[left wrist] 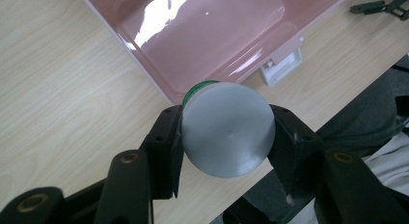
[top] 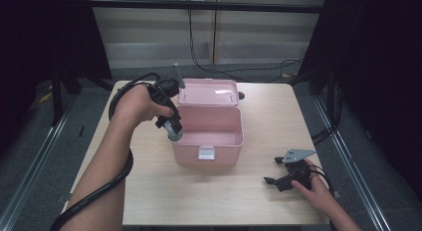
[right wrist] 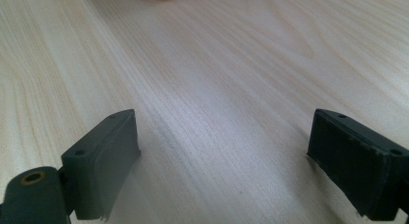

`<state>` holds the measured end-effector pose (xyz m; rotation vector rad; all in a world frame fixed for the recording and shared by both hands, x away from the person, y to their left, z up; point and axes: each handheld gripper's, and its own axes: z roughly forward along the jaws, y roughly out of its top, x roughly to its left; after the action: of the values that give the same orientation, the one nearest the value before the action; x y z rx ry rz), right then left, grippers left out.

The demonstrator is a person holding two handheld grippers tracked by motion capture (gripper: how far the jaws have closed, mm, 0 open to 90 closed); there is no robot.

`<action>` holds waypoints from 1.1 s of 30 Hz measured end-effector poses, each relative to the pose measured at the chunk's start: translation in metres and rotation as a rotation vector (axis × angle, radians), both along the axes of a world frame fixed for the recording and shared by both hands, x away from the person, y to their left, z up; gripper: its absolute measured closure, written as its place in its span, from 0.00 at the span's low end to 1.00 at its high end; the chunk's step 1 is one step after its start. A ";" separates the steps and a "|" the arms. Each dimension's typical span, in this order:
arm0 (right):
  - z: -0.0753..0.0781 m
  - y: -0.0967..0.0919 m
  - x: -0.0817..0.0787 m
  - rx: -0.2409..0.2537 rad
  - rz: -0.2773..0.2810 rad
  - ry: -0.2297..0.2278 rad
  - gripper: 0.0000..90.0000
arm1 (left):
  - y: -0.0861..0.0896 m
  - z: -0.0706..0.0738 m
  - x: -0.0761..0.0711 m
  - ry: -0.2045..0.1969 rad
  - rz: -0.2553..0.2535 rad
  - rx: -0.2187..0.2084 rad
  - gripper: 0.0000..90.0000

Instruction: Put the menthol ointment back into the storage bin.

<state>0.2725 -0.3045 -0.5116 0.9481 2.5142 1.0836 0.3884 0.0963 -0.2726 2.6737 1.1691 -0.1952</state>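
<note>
While right tongs (right wrist: 222, 151) gape, left tongs (left wrist: 226, 137) clench bottle (left wrist: 226, 137) beside box (top: 209, 129).

High view: fixed above the near edge of the desk (top: 249, 201), facing forward and down; takes in the whole top, with floor and a far wall beyond.
Left gripper view: rides the left gripper (left wrist: 226, 137), looking steeply down from close range past a grey-bottomed container (left wrist: 226, 134) clamped between its jaws.
Right gripper view: rides the right gripper (right wrist: 222, 151), set low near the desk's front right corner, looking shallowly across bare wood grain.
Shared, high and left: the open pink box (top: 209, 136) (left wrist: 212, 35) and its white latch.
Shared, left and right: the desk surface.
</note>
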 end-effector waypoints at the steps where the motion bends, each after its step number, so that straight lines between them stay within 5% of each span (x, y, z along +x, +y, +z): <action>1: 0.000 0.000 0.000 0.000 0.000 0.000 0.11 | -0.001 0.000 0.001 -0.004 0.001 0.001 0.55; 33: 0.000 0.000 0.000 -0.002 0.001 0.002 0.11 | -0.042 -0.016 0.039 -0.015 0.039 0.010 0.55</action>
<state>0.2724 -0.3047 -0.5115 0.9478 2.5171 1.0813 0.4279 0.0539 -0.2884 2.6536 1.2201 -0.1632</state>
